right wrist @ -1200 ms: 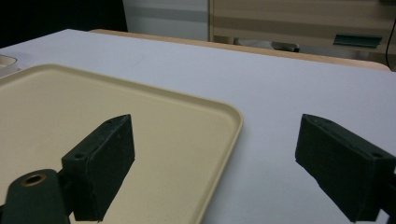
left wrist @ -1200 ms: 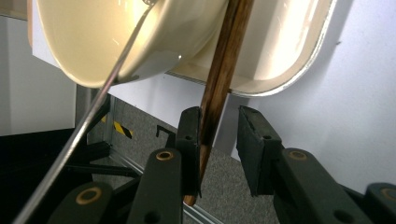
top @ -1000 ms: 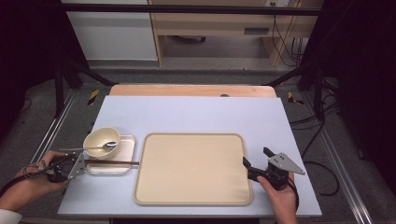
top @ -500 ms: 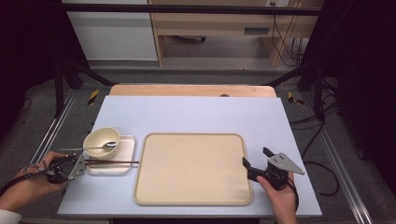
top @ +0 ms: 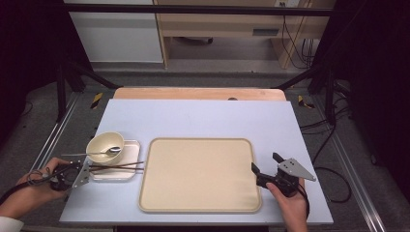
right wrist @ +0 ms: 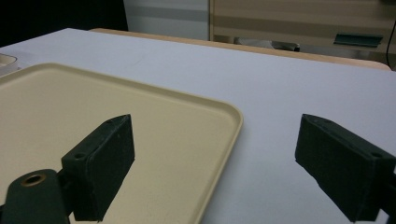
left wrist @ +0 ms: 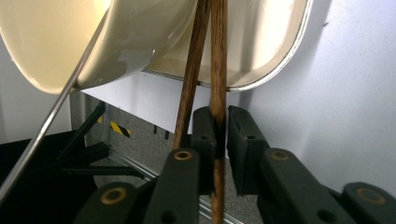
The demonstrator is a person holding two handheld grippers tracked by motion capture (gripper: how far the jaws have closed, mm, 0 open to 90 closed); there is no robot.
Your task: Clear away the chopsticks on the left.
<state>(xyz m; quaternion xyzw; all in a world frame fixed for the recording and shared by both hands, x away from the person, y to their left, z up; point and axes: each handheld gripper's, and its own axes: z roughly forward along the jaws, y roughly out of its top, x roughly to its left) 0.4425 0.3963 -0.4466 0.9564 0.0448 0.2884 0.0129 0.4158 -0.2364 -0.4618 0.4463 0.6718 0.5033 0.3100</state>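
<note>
Left claw [top: 83, 172]: its jaws have just been closing, and in the left gripper view they now press from both sides on one of the two dark brown wooden chopsticks [left wrist: 217, 70]. The second stick runs just outside the left jaw, touching or nearly touching it; whether it is caught cannot be told. Compared with a second ago, the hand holds the same place at the left desk edge; only the jaw gap differs.

Ahead of this claw, the chopsticks lie across the small white square plate [top: 130, 145]. On the far half of that plate stands the cream round bowl [top: 102, 143] with a metal spoon [top: 92, 153] resting in it, handle pointing back toward the claw.

Judgement: the grasp looks made on one stick at least; a lift may leave the other behind.

Further right, the large beige rectangular tray [top: 198, 174] lies bare on the pale blue desk [top: 203, 118].

Right claw [top: 265, 166]: jaws wide apart, holding nothing, hovering at the tray's right rim, unchanged from before.
</note>
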